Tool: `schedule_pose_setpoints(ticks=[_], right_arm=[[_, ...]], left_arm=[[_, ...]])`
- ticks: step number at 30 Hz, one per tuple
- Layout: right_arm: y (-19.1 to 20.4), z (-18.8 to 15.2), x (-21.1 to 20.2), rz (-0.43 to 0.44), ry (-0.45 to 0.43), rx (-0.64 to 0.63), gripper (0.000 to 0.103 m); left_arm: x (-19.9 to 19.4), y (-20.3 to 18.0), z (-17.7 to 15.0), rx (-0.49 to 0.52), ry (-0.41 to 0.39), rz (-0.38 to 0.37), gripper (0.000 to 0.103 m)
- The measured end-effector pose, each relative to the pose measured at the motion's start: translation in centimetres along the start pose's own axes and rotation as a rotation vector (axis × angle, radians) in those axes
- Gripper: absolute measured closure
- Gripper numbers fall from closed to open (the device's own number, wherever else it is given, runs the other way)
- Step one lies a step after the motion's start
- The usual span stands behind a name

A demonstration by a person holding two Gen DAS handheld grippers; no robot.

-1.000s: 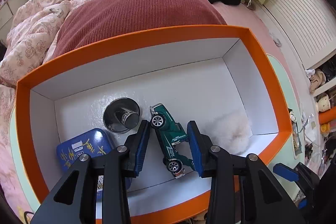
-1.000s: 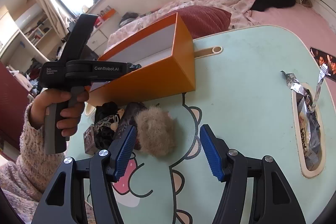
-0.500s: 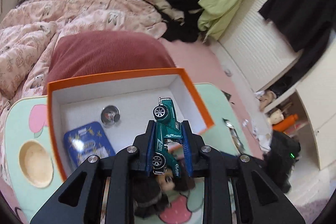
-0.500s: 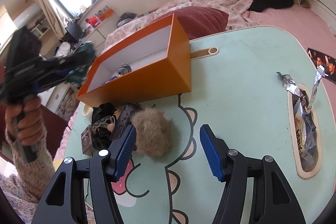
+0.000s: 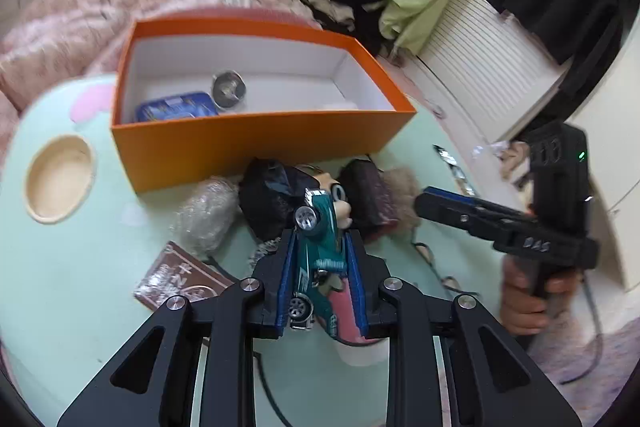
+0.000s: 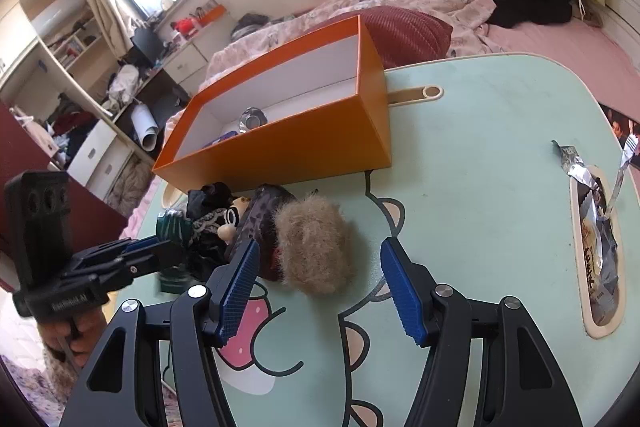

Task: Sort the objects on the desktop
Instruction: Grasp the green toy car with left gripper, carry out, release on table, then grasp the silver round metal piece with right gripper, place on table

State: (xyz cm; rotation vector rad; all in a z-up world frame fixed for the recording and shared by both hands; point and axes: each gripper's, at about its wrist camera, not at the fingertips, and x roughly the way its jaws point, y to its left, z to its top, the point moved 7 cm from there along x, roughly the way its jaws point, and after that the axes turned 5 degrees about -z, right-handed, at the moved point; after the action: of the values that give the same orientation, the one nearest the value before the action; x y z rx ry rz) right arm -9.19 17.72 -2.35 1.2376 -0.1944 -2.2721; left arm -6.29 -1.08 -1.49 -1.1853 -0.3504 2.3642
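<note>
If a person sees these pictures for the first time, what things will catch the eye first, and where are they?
First, the green toy car clamped in the left gripper, held above the pile of small things on the mint green table. Next, the bright orange box behind that pile, with a blue tin inside. Then the fluffy beige pompom before the open right gripper.

Your box [image 5: 256, 143] sits on the table [image 5: 80, 267] towards its far side, with a tin [image 5: 176, 107] and a round metal piece [image 5: 228, 91] side by side inside it. Just in front of the box's near wall a doll [image 5: 280, 195], a pouch [image 5: 370, 201] and a fur ball [image 6: 314, 247] lie huddled together, a card pack [image 5: 180, 281] nearer you to the left. Your left gripper [image 5: 320, 279] carries the toy car [image 5: 320, 247] above that huddle, while your right gripper [image 6: 320, 291] hangs over the fur ball, right of the left gripper.
</note>
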Motion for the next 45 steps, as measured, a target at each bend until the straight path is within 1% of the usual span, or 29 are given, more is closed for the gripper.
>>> schedule_pose_setpoints(ticks=[1,2,4,8,10,11,13,17,18,19,22,23,25,26,27,29,31,34,38,41,43,45], right_arm=[[0.1,0.2,0.0,-0.007,-0.004,-0.01,0.04],[0.1,0.5,-0.1,-0.014,-0.011,-0.017,0.04],[0.5,1.7,-0.6,-0.029,-0.045,-0.037,0.04],[2.5,5.0,-1.8,-0.035,-0.131,-0.087,0.04],[4.5,6.7,-1.6,-0.009,-0.143,-0.137,0.04],[5.6,7.6,-1.2,0.002,-0.137,-0.161,0.04],[7.4,9.2,0.4,0.002,-0.104,-0.197,0.04],[9.6,11.8,5.8,-0.085,0.016,-0.218,0.041],[9.9,12.1,7.4,-0.1,0.058,-0.209,0.043],[10.0,12.2,8.9,-0.102,0.097,-0.194,0.045],[10.5,12.2,12.3,-0.07,0.195,-0.136,0.049],[10.4,12.2,13.2,-0.077,0.218,-0.12,0.051],[10.2,12.4,14.6,-0.109,0.235,-0.101,0.052],[10.1,12.4,15.2,-0.119,0.242,-0.097,0.055],[10.0,12.1,15.7,-0.127,0.255,-0.097,0.064],[9.8,11.9,16.2,-0.139,0.255,-0.106,0.067],[9.9,11.8,16.0,-0.144,0.252,-0.124,0.067],[10.0,11.9,14.5,-0.091,0.212,-0.106,0.067],[10.0,12.3,9.7,-0.043,0.096,-0.117,0.067],[9.7,11.8,5.6,-0.011,0.027,-0.148,0.067],[8.6,11.0,2.9,-0.032,-0.028,-0.164,0.067],[6.6,10.3,0.8,-0.088,-0.08,-0.158,0.067]], left_arm=[[0.1,-0.3,-0.2,0.017,-0.003,0.004,0.067],[0.4,-0.8,-0.6,0.039,0.0,-0.004,0.056],[0.8,-1.4,-1.3,0.075,0.002,-0.006,0.05],[1.5,-1.4,-2.4,0.149,-0.061,0.093,0.05],[1.8,-1.2,-2.7,0.159,-0.068,0.119,0.05],[1.6,-1.3,-2.6,0.166,-0.077,0.119,0.05],[1.2,-1.2,-2.5,0.171,-0.094,0.127,0.05],[-0.2,-0.8,-2.4,0.147,-0.152,0.104,0.05],[-0.7,-0.6,-2.4,0.136,-0.165,0.098,0.05],[-1.3,-0.2,-2.4,0.12,-0.182,0.097,0.05],[-2.9,0.8,-2.7,0.075,-0.232,0.098,0.05],[-3.4,1.1,-2.8,0.062,-0.245,0.1,0.05],[-4.1,1.7,-3.1,0.037,-0.261,0.108,0.05],[-4.5,2.1,-3.2,0.021,-0.269,0.109,0.05],[-4.8,2.4,-3.2,0.009,-0.276,0.108,0.05],[-5.2,2.8,-3.2,-0.006,-0.287,0.106,0.05],[-5.5,3.2,-3.0,-0.019,-0.295,0.102,0.05],[-5.7,3.7,-2.9,-0.032,-0.3,0.087,0.05],[-5.9,4.2,-3.0,-0.039,-0.3,0.089,0.05],[-5.8,4.6,-2.8,-0.051,-0.288,0.089,0.05],[-6.0,4.8,-2.4,-0.056,-0.284,0.09,0.05],[-6.3,5.0,-1.9,-0.056,-0.296,0.098,0.05]])
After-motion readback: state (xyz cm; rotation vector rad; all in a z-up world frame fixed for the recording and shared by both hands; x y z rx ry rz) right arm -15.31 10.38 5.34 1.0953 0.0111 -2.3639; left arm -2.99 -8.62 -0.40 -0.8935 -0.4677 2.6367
